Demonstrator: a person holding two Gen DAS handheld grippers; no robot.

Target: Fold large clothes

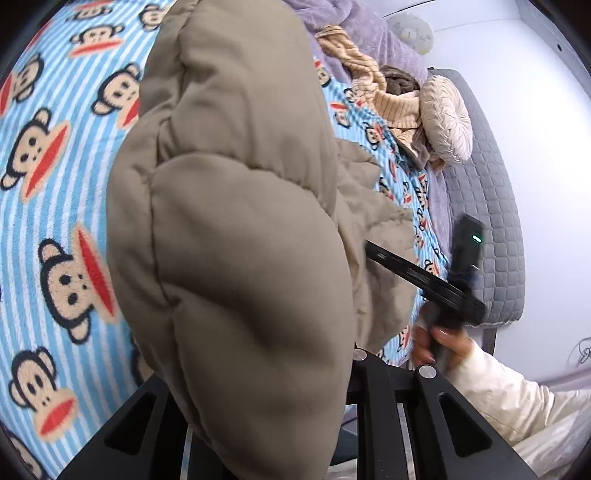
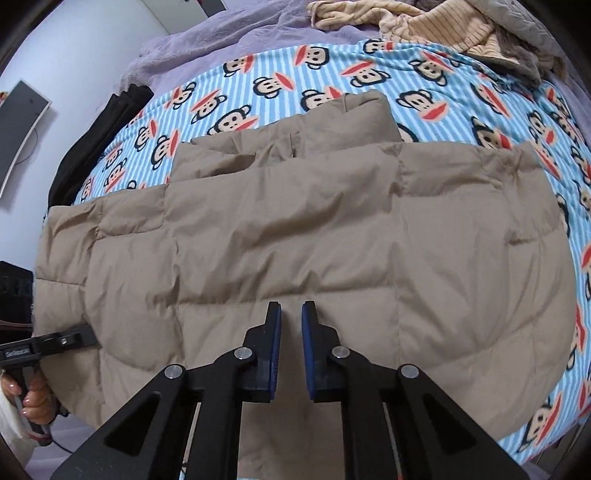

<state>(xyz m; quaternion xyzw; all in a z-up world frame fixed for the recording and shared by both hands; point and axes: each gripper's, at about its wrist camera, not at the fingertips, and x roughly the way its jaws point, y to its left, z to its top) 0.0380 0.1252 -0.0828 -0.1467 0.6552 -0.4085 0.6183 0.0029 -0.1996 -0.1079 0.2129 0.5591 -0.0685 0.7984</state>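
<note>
A tan puffer jacket (image 2: 295, 236) is lying spread across a blue-striped monkey-print blanket (image 2: 461, 110) on the bed, its quilted panels running side to side and its collar pointing toward the far end.

The right gripper (image 2: 291, 321) is hovering just above the near part of the jacket, its blue-padded jaws standing a narrow gap apart with nothing between them — only tan fabric is showing through the slot.

The left gripper (image 2: 86, 334) is reaching in at the jacket's left edge, where its tip is disappearing against the fabric. In its own wrist view a thick puffy fold of the jacket (image 1: 229, 221) is bulging up right in front of the lens and hiding the jaws, so whether they are clamped on the cloth cannot be told. The same view is catching the right gripper (image 1: 373, 253) from the side, its tip touching the jacket, gripped by a hand (image 1: 439, 343) in a cream sleeve (image 1: 517, 406).

Beyond the jacket, striped beige clothes (image 2: 443, 29) are lying crumpled at the far end of the bed beside a lilac blanket (image 2: 221, 48), and a round pleated cushion (image 1: 447, 118) is resting against the grey quilted headboard (image 1: 491, 206). A dark garment (image 2: 99, 140) is lying along the blanket's left edge.
</note>
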